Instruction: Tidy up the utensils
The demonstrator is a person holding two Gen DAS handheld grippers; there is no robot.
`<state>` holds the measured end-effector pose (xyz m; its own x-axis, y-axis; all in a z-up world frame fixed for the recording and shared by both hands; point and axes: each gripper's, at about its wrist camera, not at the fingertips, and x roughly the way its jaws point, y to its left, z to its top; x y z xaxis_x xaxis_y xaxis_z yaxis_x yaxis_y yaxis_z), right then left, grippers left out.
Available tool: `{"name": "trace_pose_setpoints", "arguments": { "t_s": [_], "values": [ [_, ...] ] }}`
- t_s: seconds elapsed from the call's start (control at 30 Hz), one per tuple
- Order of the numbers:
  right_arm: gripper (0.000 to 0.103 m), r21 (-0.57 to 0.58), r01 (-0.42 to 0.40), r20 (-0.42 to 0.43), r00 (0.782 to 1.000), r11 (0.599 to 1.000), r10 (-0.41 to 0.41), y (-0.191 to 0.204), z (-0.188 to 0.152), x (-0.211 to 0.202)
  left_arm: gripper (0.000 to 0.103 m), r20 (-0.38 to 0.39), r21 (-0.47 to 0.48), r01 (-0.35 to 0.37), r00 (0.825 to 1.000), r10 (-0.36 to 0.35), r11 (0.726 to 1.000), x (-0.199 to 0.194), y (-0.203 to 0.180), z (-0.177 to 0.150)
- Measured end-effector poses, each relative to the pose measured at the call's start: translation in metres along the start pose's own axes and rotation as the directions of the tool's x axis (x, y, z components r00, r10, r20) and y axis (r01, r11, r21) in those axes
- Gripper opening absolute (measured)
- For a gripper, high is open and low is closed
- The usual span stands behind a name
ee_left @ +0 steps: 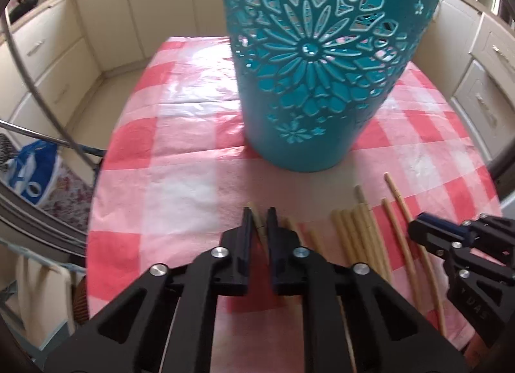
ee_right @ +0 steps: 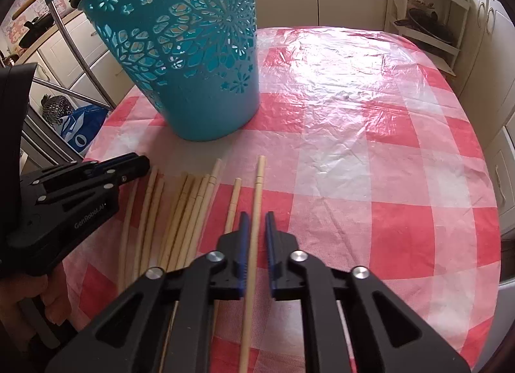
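Left wrist view: left gripper [ee_left: 260,212] clenched on a chopstick [ee_left: 257,221] near the table's [ee_left: 180,180] front edge; right gripper [ee_right: 257,217] grasps another chopstick [ee_right: 254,212], teal basket [ee_left: 315,60] behind.

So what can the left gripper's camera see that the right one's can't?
Only the left view: its own left gripper shut on a chopstick. Only the right view: the right gripper around another chopstick, a white shelf rack, and the person's hand. Both show the teal basket, the loose chopsticks and the red checked tablecloth.
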<state>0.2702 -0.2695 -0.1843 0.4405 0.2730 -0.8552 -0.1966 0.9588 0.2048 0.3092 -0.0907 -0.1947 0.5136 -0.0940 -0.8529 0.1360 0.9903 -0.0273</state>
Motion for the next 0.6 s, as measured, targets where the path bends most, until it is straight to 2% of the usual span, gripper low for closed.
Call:
{"name": "trace_pose_setpoints", "arguments": {
  "t_s": [0.13, 0.23, 0.33, 0.47, 0.6],
  "values": [
    [0.006, 0.068, -0.071, 0.006, 0.997, 0.995, 0.071, -0.011, -0.001, -0.004, 0.004, -0.005, -0.035, 0.097, 0.995, -0.097, 0.995, -0.004, 0.003, -0.001],
    [0.006, 0.095, -0.089, 0.031, 0.996, 0.992, 0.086, -0.016, -0.001, -0.011, 0.005, 0.033, -0.027, 0.121, 0.992, -0.121, 0.992, -0.024, 0.000, -0.005],
    [0.006, 0.142, -0.131, 0.046, 0.991, 0.981, 0.125, -0.023, -0.002, -0.016, 0.005, 0.092, -0.045, 0.171, 0.982, -0.166, 0.984, -0.051, 0.003, -0.004],
    [0.006, 0.205, -0.183, 0.079, 0.982, 0.961, 0.170, -0.036, -0.003, -0.022, 0.005, 0.202, -0.060, 0.235, 0.955, -0.219, 0.970, -0.094, 0.010, 0.005],
    [0.006, 0.221, -0.209, 0.106, 0.976, 0.953, 0.190, -0.039, -0.005, -0.029, 0.005, 0.318, -0.077, 0.276, 0.918, -0.238, 0.958, -0.135, 0.017, 0.021]
  ]
}}
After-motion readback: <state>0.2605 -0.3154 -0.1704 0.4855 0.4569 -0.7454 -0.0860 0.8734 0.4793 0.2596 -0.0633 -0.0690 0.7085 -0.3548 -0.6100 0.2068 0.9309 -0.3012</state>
